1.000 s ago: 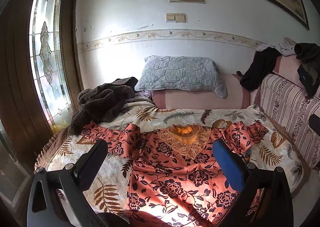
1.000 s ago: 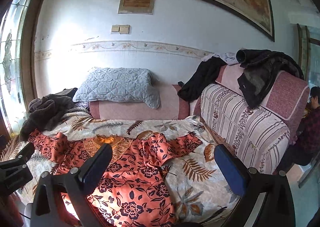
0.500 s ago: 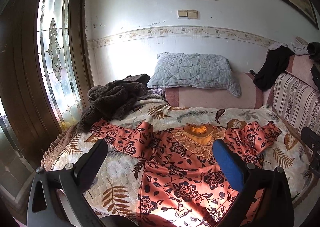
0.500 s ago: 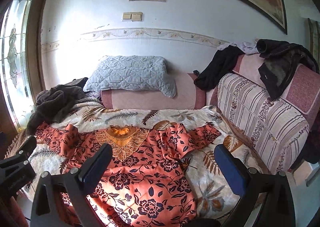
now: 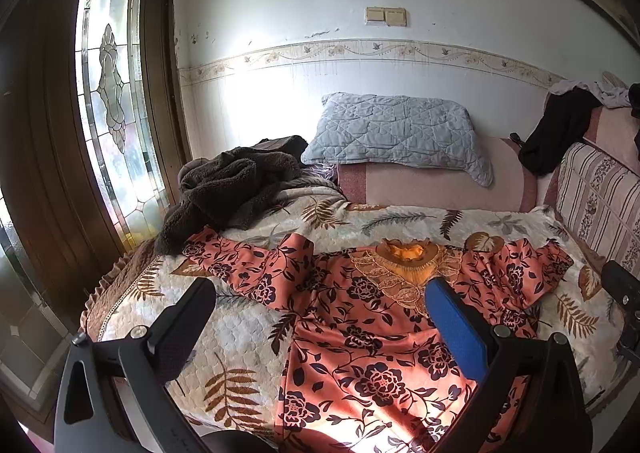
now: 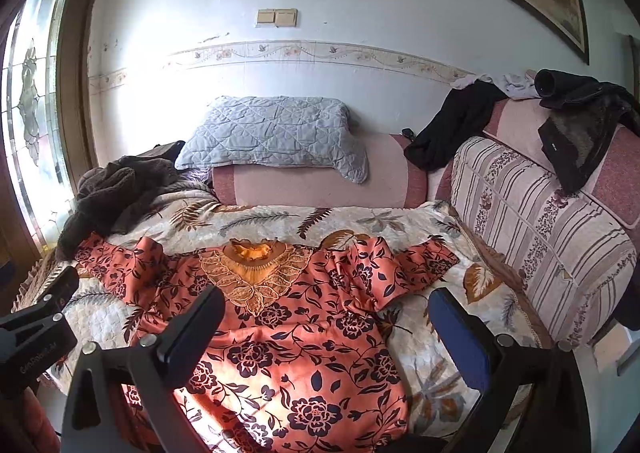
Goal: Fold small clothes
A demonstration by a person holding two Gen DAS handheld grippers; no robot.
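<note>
One floral orange garment [image 5: 360, 329], spread flat

You have open leaf-patterned quilt [image 5: 248, 337] left of the salmon floral dress [image 5: 360, 337]; a brown fleece heap [image 5: 224, 189] blocks the far-left corner, the striped sofa back [image 6: 540, 221] walls the right.

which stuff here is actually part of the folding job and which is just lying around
Part of the job:
- floral orange garment, spread flat on the bed cover
- left gripper, open, holding nothing
- right gripper, open, holding nothing

Just lying about:
- grey quilted pillow
- dark brown fleece heap
- black clothes on the sofa back
- leaf-print bed cover
</note>
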